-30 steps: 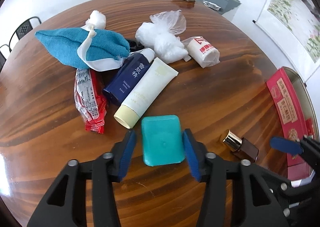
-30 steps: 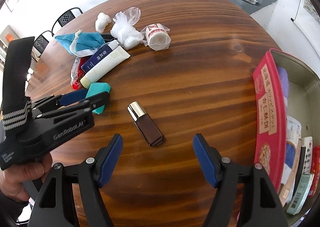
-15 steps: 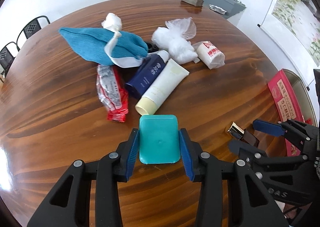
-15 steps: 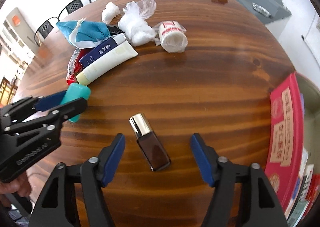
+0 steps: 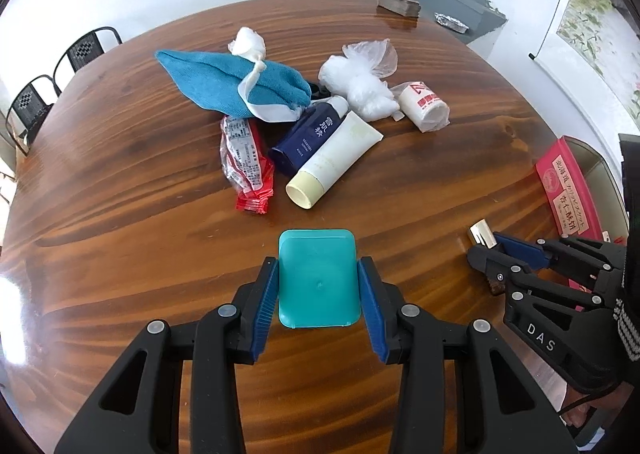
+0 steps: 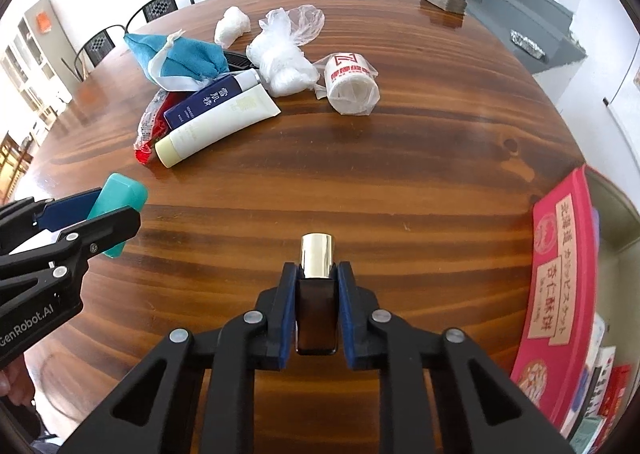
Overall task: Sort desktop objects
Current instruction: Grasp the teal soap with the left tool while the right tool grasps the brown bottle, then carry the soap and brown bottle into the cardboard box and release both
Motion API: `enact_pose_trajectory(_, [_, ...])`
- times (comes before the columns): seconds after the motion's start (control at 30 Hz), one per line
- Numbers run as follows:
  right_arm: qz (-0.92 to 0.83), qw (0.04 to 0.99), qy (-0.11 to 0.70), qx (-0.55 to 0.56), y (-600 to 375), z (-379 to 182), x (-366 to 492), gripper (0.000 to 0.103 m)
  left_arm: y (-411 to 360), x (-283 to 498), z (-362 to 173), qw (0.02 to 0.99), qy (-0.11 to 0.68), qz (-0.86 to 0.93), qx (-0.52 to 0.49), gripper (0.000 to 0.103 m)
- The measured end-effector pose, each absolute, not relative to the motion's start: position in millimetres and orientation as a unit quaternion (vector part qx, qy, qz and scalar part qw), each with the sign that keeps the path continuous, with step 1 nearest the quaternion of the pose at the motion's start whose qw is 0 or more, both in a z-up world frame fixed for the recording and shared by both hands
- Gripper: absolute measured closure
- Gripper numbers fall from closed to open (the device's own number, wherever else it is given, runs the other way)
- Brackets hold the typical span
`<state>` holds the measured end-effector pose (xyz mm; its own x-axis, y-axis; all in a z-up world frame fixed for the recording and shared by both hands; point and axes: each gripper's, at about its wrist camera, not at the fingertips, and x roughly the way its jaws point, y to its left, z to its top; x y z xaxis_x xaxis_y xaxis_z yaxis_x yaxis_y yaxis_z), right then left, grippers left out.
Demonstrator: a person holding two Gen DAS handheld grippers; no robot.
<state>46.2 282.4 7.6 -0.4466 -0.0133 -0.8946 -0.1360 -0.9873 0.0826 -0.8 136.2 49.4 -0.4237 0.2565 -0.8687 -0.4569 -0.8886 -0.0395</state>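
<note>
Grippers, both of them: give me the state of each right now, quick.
Left gripper: shut on the teal case.
Right gripper: jaws have just been closing; shut on the brown bottle with the gold cap.

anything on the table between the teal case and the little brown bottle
Nothing: bare wood. The right wrist view shows open tabletop between the teal case in the left tongs and the brown bottle in the right tongs.

A home dining room: round wooden table [image 5: 160,254], chairs [image 5: 84,49], hanging scroll [image 5: 592,21].
</note>
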Motion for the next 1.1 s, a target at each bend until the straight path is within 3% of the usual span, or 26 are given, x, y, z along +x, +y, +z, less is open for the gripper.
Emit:
enact_pose_trajectory(0.57, [0.886, 0.032, 0.116, -0.448, 313.6, 77.5, 93.8, 0.081, 158.0, 38.6, 73.9, 0.215, 0.094, 0.855, -0.462, 0.060])
enact_pose_trajectory(1.1, [0.885, 0.121, 0.167, -0.418, 396.7, 90.9, 173.0, 0.081, 256.0, 78.7, 96.5, 0.316, 0.128, 0.837, -0.429, 0.060])
